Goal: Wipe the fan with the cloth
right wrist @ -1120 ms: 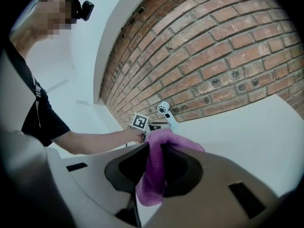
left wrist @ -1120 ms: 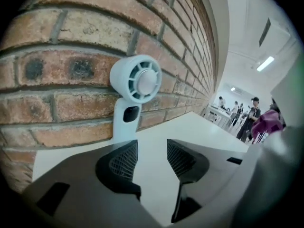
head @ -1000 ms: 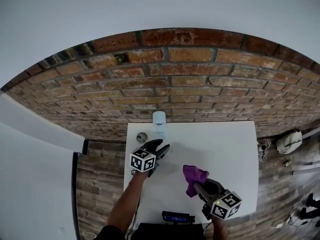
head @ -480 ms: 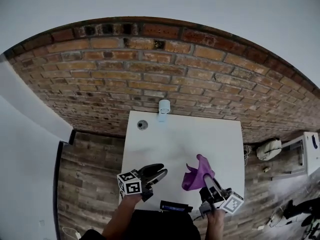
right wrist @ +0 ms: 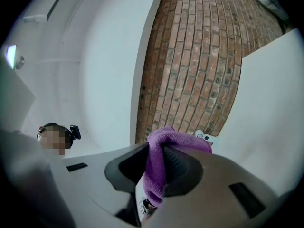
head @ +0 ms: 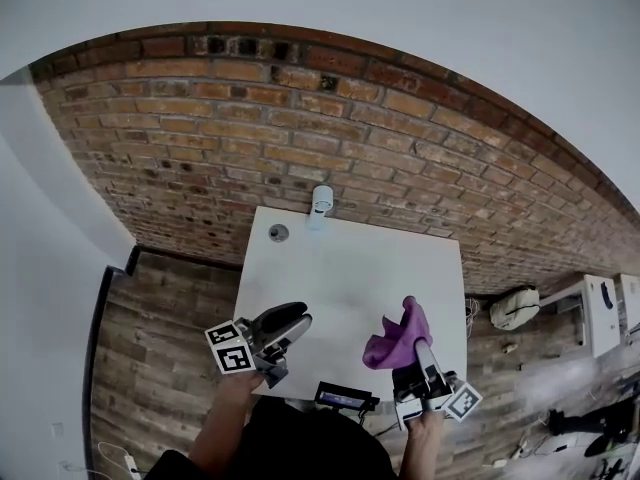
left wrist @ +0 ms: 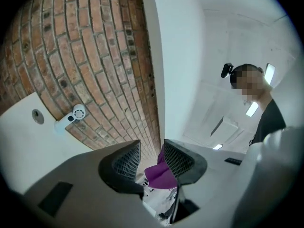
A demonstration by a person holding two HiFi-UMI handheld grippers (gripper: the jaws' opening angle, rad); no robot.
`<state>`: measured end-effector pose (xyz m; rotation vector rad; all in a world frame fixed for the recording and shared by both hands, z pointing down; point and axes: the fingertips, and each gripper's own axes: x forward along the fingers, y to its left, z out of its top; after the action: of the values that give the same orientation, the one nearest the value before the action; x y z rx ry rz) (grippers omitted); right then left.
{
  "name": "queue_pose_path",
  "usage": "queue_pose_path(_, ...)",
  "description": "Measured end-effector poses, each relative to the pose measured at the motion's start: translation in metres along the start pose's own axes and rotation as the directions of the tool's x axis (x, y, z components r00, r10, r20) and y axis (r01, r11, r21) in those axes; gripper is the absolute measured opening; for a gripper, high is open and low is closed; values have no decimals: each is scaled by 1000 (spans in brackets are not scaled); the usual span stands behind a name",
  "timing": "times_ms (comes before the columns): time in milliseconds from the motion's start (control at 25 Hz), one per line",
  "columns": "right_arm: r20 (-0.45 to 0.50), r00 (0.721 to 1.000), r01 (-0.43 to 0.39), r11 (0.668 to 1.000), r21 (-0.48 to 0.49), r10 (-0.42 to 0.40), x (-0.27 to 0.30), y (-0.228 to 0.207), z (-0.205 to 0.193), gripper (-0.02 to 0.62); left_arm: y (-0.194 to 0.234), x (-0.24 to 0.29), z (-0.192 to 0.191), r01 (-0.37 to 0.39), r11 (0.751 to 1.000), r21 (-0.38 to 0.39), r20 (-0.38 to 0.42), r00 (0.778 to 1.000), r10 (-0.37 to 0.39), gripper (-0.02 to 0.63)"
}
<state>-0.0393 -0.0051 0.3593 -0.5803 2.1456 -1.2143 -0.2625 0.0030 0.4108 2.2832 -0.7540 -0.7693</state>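
Note:
The small white fan stands at the far edge of the white table, against the brick wall; it also shows in the left gripper view. My right gripper hovers over the near right of the table, shut on the purple cloth, which bulges out between its jaws. My left gripper is over the near left edge, far from the fan. Its jaws have just been closing a little but stand open with nothing between them; the cloth only shows behind the gap.
A round grey fitting sits in the table's far left corner. A black device lies at the near edge. The brick wall rises behind the table. A pale bag rests on the wooden floor at the right.
Both grippers have drawn back from the middle of the table toward its near edge and tilted upward. The right one carried the cloth along. The head view has swung.

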Motion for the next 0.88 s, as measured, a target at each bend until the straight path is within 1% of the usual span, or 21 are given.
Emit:
queue_pose_path(120,6,996,-88,996,18,88,-14,22,5,63,-31,1,-2,21,999,39,24,999,-22,166)
queue_pose_path(200,5,992,-126,992,24,126,-33,35,8,63,-49,8,-13,22,999,38,41,999,-23,166)
queue_pose_path(280,0,990,-144,989,40,144,-61,44,8,63,-68,18,-33,28,1000,9,52,998,-28,166)
queue_pose_path(360,4,988,-157,985,66,157,-91,50,7,63,-94,29,-58,46,999,-11,47,998,-46,166)
queue_pose_path(480,25,987,-163,979,121,161,-136,48,7,63,-136,38,-89,73,997,-12,46,996,-72,166)
queue_pose_path(560,25,986,-170,974,153,168,-162,47,7,63,-161,37,-107,77,997,-6,56,995,-77,166)
queue_pose_path(760,11,979,-201,955,216,204,-209,48,-9,63,-206,11,-147,30,999,28,61,998,-31,166)
queue_pose_path(880,9,973,-226,940,257,231,-224,56,-20,63,-227,-11,-159,1,999,34,73,997,-3,166)
